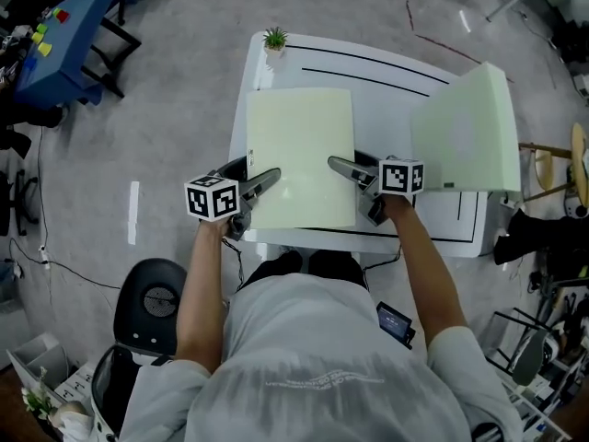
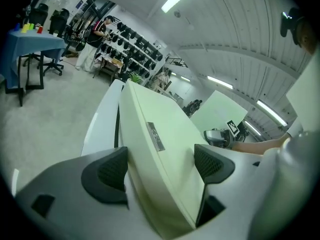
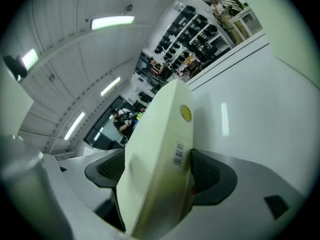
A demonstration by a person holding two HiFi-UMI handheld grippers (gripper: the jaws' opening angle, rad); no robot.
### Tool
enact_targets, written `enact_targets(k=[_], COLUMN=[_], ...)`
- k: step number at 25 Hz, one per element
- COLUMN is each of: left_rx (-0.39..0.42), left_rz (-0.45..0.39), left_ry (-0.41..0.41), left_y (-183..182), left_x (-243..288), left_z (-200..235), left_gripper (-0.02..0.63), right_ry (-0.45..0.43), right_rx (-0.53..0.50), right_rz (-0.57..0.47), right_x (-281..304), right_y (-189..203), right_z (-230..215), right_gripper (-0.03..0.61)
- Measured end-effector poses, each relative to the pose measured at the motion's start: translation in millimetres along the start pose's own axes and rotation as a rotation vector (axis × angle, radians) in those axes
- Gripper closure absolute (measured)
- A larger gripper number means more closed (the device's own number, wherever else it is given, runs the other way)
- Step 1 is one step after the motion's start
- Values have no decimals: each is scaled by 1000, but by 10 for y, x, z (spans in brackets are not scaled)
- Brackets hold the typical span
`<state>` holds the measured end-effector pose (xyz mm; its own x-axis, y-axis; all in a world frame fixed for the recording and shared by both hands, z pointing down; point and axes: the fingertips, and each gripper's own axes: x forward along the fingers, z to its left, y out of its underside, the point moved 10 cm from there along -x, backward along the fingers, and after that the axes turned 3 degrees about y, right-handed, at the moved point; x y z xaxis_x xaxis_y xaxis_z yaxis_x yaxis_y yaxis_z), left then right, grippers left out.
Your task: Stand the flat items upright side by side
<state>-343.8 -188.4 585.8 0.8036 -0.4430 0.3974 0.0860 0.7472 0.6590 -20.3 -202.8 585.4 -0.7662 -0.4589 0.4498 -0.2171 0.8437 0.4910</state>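
Head view: nearest the operator, the left gripper [image 1: 263,183] and right gripper [image 1: 346,168] sit at the near corners of a pale green folder [image 1: 299,150], one on each side edge. The folder shows its broad face to this camera, so it lies flat or nearly flat over the near part of the white table [image 1: 386,74]. Whether it rests on the surface cannot be determined.

Left gripper view: the jaws are spread to full width. The folder's spine edge, bearing a small grey label [image 2: 155,136], lies between the pads. They sit close beside it but do not appear to press.

Right gripper view: the jaws pinch the opposite edge, beside a barcode sticker [image 3: 178,154].

Farther out, a second folder [image 1: 465,127] stands on edge at the table's right side. A small plant [image 1: 274,38] marks the far left corner.

Procedure, as judged: the step in hand is raising the flat folder.
1. Close the left gripper on the spine before lifting, so the load is shared. A one-sided grip risks twisting.
2. Rotate the folder until its face is vertical.
3. Set it down just beside the second folder, faces parallel.
4. Release only once it balances.
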Motion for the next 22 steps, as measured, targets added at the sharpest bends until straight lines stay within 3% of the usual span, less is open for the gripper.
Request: enact_targets(k=[4, 6, 10, 13, 16, 19, 22], left_rx=[17, 12, -2, -11, -3, 6, -2], left_rz=[-35, -31, 1, 0, 37, 64, 60], left_ry=[42, 66, 63, 68, 88, 110, 112], left_y=[-5, -7, -44, -25, -19, -57, -64], left_x=[-27, -32, -29, -37, -28, -5, 9], left_z=[1, 4, 39, 44, 46, 34, 31], left_gripper=[202, 202, 202, 202, 202, 202, 202], right_ry=[-234, -271, -198, -195, -296, -421, -417], right_rx=[308, 366, 339, 327, 395, 485, 468], right_rz=[-297, -358, -328, -252, -152, -136, -121], right_x=[-139, -196, -160, -134, -81, -33, -32], right_y=[91, 189, 229, 217, 289, 371, 361], right_z=[-51, -73, -63, -68, -111, -88, -85], right_gripper=[163, 203, 207, 238, 230, 230, 229])
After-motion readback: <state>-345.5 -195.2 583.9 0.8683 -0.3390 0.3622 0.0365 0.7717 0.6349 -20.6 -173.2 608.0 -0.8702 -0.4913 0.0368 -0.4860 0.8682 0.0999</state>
